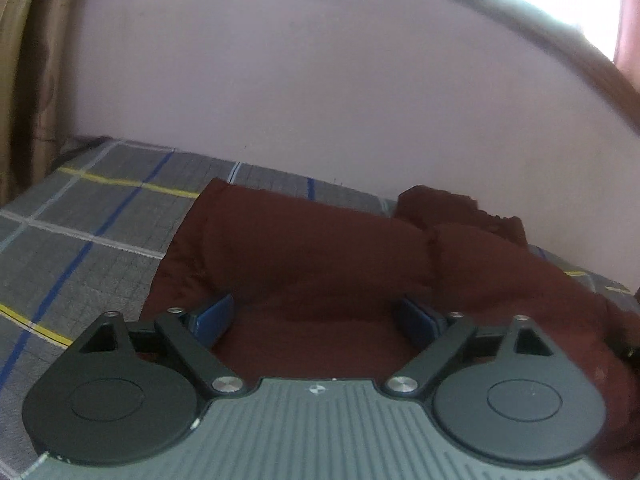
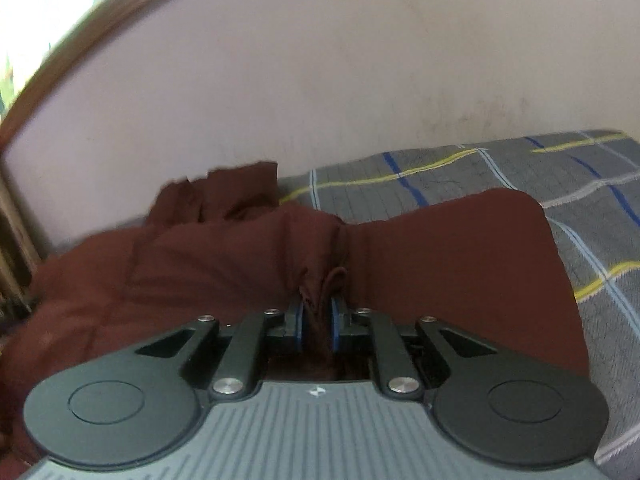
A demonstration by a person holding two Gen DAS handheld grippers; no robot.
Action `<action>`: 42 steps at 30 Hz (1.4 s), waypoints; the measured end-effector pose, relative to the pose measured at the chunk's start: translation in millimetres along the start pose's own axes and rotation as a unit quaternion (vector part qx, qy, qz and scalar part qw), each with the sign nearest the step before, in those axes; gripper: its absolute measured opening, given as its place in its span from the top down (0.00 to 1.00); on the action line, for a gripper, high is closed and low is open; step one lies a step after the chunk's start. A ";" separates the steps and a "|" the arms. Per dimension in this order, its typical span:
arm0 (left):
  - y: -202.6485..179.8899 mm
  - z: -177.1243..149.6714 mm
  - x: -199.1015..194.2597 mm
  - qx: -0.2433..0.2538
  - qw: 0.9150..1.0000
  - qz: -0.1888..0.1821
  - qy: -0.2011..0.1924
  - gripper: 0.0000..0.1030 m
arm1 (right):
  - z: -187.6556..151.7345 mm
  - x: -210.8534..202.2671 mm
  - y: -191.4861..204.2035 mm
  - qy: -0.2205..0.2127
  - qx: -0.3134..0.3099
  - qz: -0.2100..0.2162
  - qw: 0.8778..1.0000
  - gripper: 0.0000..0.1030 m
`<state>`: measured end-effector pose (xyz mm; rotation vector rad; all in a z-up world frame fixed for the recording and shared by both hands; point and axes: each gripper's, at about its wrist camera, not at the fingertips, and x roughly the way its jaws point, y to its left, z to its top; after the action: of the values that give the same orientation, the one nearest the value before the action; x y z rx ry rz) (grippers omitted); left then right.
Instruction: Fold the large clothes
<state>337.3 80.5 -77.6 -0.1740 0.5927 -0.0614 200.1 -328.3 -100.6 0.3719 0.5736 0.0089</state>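
On a grey plaid bedspread [image 1: 92, 216] against a pale wall [image 1: 320, 80], a maroon padded garment [image 1: 304, 248] lies spread, its bulk running roughly nine to three o'clock across my left wrist view, a bunched end toward two o'clock. My right gripper [image 2: 318, 320] has its blue pads clamped together on a gathered pleat of the cloth at six o'clock. My left gripper [image 1: 316, 320] hovers over the fabric with fingers [image 1: 212, 316] wide apart, nothing pinched between them. I judge the garment soft, puffy and fairly light, apt to slump and slide on itself rather than hold a crease. A hem or seam edge looks the surest hold; the quilted middle would likely bunch. Which end is collar or hem I cannot tell.
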 end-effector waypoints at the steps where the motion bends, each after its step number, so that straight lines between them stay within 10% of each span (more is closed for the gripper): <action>1: 1.6 -0.8 2.7 -0.003 1.000 0.001 0.002 0.12 | -1.1 3.6 0.6 0.006 -0.006 -0.003 1.000 0.87; 15: -7.8 -16.9 12.7 0.041 0.997 0.051 0.030 0.01 | -18.5 17.8 14.6 -0.014 -0.080 -0.047 0.996 0.85; 21: -14.1 -12.9 -5.7 0.068 0.996 0.059 0.027 0.01 | -11.8 7.0 26.3 -0.022 -0.132 -0.083 0.988 0.56; 29: 7.8 -14.9 -137.3 0.125 0.991 0.011 -0.043 0.00 | -28.6 -158.9 -6.5 -0.061 -0.044 0.040 0.996 0.34; 42: 108.0 -106.8 -228.9 0.069 0.996 0.006 0.064 0.14 | -171.4 -272.8 -47.9 -0.046 0.025 0.009 0.999 0.28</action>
<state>88.7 195.8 -58.2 -0.0327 0.7152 -0.1031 -125.2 -344.7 -106.0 0.4245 0.4808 -0.0042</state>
